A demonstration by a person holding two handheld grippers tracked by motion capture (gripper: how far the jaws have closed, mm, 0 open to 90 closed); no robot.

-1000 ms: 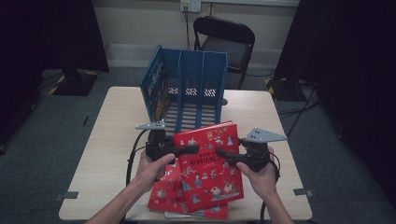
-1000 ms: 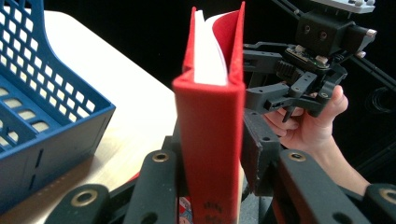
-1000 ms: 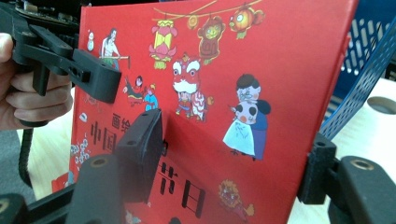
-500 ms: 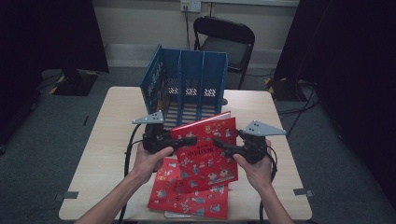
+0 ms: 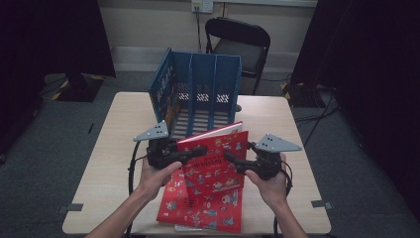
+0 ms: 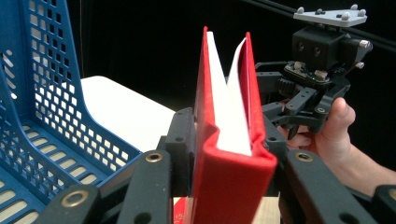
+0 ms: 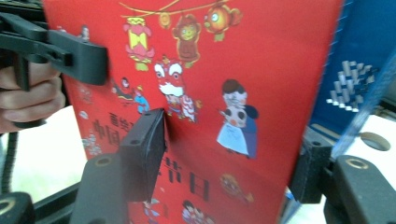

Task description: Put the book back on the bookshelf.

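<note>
Since a second ago the upper red picture book (image 5: 214,158) has come up off the stack: it lay nearly flat then and now stands tilted, top edge leaning toward the blue file rack (image 5: 202,91), held above the worktop (image 5: 114,144) between both grippers. A second red book (image 5: 200,210) lies flat beneath it.

The left gripper (image 5: 195,151) straddles the book at its spine (image 6: 229,172); its jaws have just been opening a little, with the spine between them, and the pads appear to press the covers. The right gripper (image 5: 233,159) has one pad flat on the printed cover (image 7: 144,154) and the other at the book's back edge, so it seems closed on the book too.

The book reads as a thin hardback: stiff boards, glossy printed covers that look slippery, white pages fanning apart at the top (image 6: 229,84). It looks light, yet the loose pages could splay if the grip slackens. Holding near the spine keeps it closed; an edge grip risks sliding on the gloss. The rack is rigid perforated plastic with upright dividers, narrow slots suiting a book fed in edge-first.
</note>
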